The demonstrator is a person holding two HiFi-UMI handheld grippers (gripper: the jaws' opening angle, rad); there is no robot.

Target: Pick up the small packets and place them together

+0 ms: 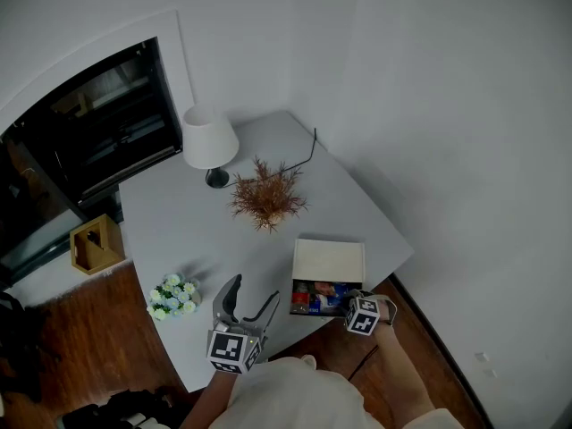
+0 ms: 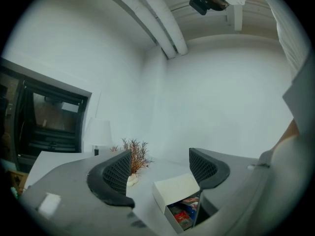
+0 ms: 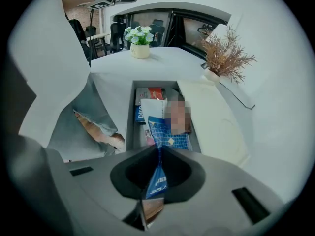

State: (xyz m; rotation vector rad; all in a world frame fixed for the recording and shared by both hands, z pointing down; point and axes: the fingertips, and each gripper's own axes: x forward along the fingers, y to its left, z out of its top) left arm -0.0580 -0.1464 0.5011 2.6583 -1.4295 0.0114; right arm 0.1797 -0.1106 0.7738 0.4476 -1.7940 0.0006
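Packets [image 1: 322,298] in open box [image 3: 129,117] at bench [image 1: 179,231] edge
Right gripper [image 3: 158,150] has its jaws clenched on a blue packet [image 3: 170,134] over the box; left gripper [image 2: 160,167], jaws apart and empty, hovers just beside it

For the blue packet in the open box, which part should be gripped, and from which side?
Probably the thin near edge of the blue packet, coming down through the open top of the box: it is flat, lies among other packets, and the box walls block the sides. The right gripper is shut on that edge.
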